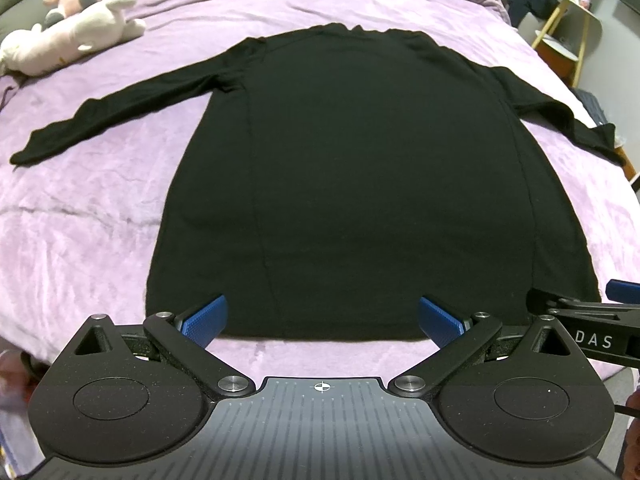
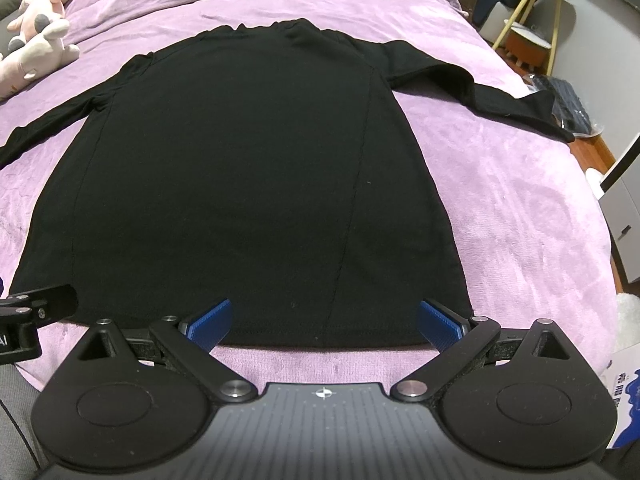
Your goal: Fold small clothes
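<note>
Shirt point(image 1: 360, 168), black and long-sleeved, lies flat on the purple bed point(image 1: 88, 220) in my left wrist view; my left gripper point(image 1: 322, 320) hangs spread at its near hem. Right wrist view: my right gripper point(image 2: 325, 322) is spread too, over the hem's right part, plush toys point(image 2: 36, 28) far left.

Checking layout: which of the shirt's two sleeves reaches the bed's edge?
The right sleeve: its cuff hangs past the bed's edge; the left sleeve lies wholly on it.
</note>
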A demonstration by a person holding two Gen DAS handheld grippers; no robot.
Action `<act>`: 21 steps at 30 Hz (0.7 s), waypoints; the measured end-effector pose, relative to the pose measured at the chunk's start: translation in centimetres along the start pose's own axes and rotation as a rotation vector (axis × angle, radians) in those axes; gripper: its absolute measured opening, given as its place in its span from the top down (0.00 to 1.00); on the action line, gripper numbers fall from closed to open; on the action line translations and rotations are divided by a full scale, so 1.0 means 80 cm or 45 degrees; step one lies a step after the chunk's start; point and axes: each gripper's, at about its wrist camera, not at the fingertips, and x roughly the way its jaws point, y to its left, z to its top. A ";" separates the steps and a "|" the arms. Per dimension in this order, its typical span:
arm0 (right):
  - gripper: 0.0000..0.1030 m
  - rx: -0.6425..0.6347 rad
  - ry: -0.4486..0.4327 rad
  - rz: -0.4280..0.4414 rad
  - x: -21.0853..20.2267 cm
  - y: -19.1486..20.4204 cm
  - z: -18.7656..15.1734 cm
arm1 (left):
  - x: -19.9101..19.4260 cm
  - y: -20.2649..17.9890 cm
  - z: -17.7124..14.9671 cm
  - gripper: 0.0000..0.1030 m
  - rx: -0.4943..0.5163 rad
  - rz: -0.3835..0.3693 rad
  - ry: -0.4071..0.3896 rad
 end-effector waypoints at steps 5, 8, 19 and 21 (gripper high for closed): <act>0.04 0.000 0.000 0.001 0.000 0.000 0.000 | 0.002 -0.001 0.000 0.00 0.002 -0.001 0.001; 0.04 0.001 0.003 0.000 0.001 0.000 0.000 | 0.003 -0.002 -0.001 0.00 0.003 0.000 0.004; 0.04 -0.010 -0.002 0.003 0.004 -0.001 -0.003 | 0.008 -0.004 0.000 0.00 0.007 -0.002 0.021; 0.04 -0.011 -0.001 0.003 0.005 -0.001 -0.003 | 0.009 -0.005 -0.001 0.00 0.009 -0.002 0.022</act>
